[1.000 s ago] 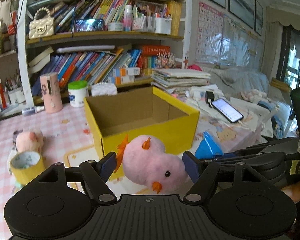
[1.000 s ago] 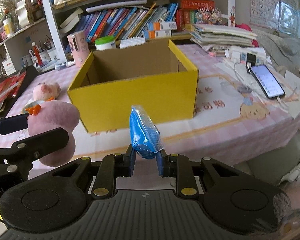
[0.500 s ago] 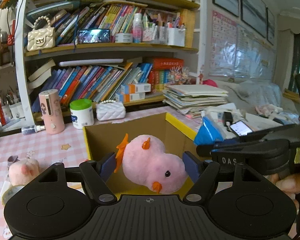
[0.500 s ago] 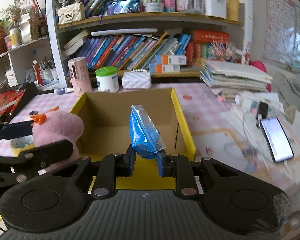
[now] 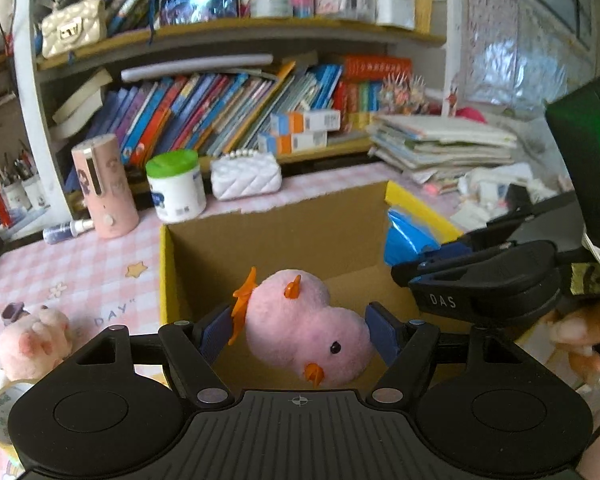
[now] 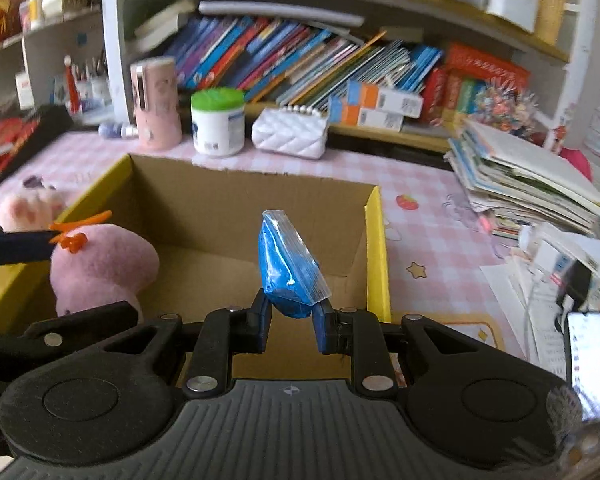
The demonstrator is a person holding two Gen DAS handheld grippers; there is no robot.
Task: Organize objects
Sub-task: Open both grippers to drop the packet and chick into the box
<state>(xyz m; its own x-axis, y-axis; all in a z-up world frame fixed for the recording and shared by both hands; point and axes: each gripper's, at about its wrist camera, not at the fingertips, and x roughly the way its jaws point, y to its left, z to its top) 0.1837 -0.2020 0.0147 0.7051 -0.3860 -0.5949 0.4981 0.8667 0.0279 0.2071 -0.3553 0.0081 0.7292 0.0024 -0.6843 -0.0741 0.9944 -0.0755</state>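
My left gripper (image 5: 300, 334) is shut on a pink plush chick (image 5: 306, 332) with orange feet and beak, held above the open yellow cardboard box (image 5: 284, 232). My right gripper (image 6: 291, 320) is shut on a small bag of blue stuff (image 6: 288, 268), also held over the box (image 6: 374, 240), near its right wall. The chick shows at the left in the right wrist view (image 6: 100, 264), and the blue bag shows at the right in the left wrist view (image 5: 406, 236). The box looks empty inside.
A pink plush pig (image 5: 34, 340) and a roll of yellow tape (image 5: 0, 412) lie left of the box. Behind it stand a pink cylinder (image 5: 104, 192), a green-lidded tub (image 5: 176, 186) and a white quilted purse (image 5: 246, 176). A phone (image 6: 586, 360) and paper stacks (image 6: 528, 184) lie right.
Both grippers have moved forward and up, from in front of the box to over its open top, each still holding its object.
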